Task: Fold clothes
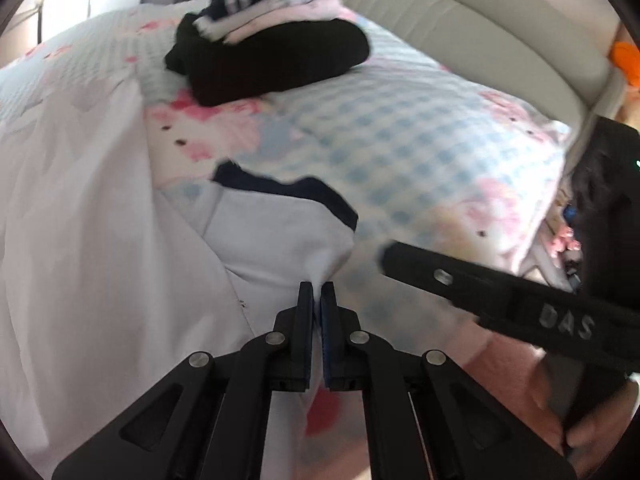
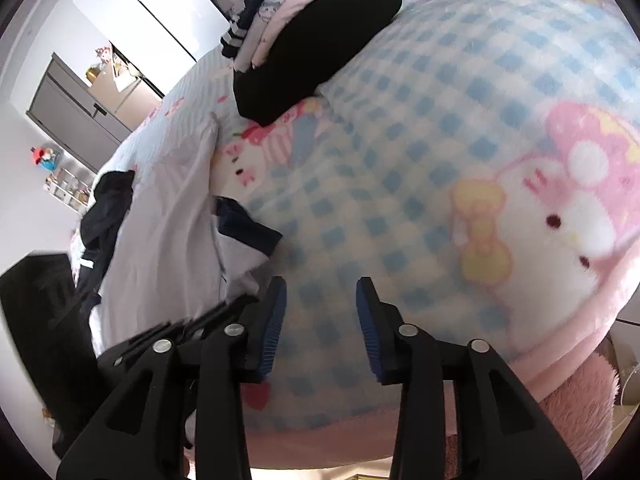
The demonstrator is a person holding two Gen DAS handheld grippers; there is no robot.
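A white garment with navy trim is lying crumpled on the bed, one corner bunched upward. Behind it, a folded stack is sitting, black piece lowest.

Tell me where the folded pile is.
In both views the folded pile sits at the top, far across the checked blanket, beyond the white shirt.

The blanket was checked in pale blue and white, with pink cartoon cats and a yellow bow. The shirt was white with navy trim. The folded pile was black below, with pink, white and navy-striped pieces above
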